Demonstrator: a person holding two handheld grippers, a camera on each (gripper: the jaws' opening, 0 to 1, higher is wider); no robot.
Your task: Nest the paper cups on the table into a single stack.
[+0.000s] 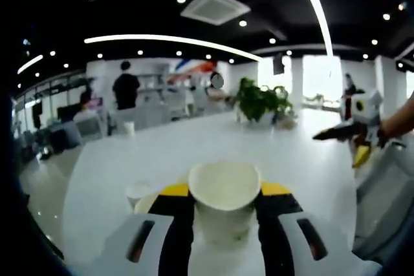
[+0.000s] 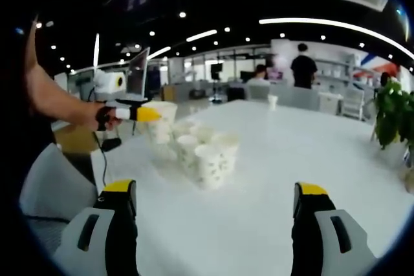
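1. Left gripper view: the left gripper (image 1: 224, 206) has its two jaws closed against the sides of a paper cup (image 1: 224, 198), mouth towards the camera, held upright between the yellow-tipped jaws.
2. Same view: a second cup (image 1: 138, 193) stands on the white table (image 1: 194, 143) just left of the jaws, partly hidden behind the left jaw.
3. Same view, right edge: the right gripper (image 1: 333, 134) comes in above the table, held by a person's hand (image 1: 381, 135). Its tips look close together there, but the picture is too soft to be sure.
4. Right gripper view: the right gripper's own jaws stand wide apart at the bottom corners, nothing between them, over bare tabletop.
5. Same view: a cluster of cups (image 2: 204, 150) stands upright on the table, ahead and left of centre, packed touching or nearly so. Exact count cannot be told; at least four rims show.
6. Same view, left: the left gripper appears with its held cup, just beside the far left of the cluster.
7. Background: a potted plant (image 1: 262, 103) on the far part of the table, a lone small cup (image 2: 272, 101) well beyond the cluster, chairs (image 1: 139, 117) and standing people (image 1: 125, 85) behind.
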